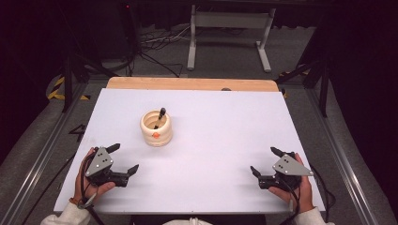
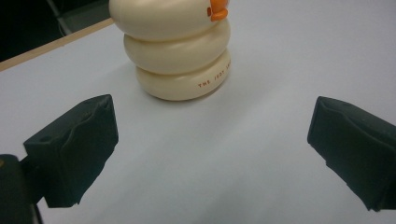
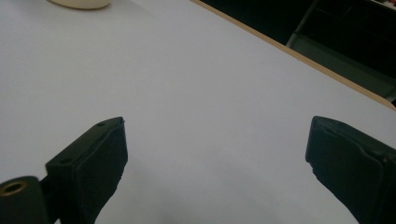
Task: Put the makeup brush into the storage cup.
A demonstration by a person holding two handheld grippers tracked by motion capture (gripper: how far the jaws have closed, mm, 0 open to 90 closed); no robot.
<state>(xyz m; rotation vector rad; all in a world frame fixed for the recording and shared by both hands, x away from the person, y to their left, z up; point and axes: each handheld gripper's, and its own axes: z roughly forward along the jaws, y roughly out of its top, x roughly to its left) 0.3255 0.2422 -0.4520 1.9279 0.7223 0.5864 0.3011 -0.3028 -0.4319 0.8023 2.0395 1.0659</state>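
Item: cream ribbed holder (image 1: 156,127), three stacked bulging rings with an orange detail, standing upright left of centre on the white tabletop (image 1: 225,140), a dark pen (image 1: 160,117) leaning inside. Probably rigid, light, smooth-skinned and slippery; best gripped across a groove between rings. Left tool (image 1: 123,159) nearby, jaws spread, empty; right tool (image 1: 265,162) well apart, likewise spread.

Overhead forward-down view; two low close views over table (image 1: 225,140)

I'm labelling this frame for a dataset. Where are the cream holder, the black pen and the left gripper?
cream holder (image 1: 156,133): high view, front wall below the rim.
black pen (image 1: 161,114): high view, upper end sticking out of the holder.
left gripper (image 1: 123,158): high view, midway between its fingertips.
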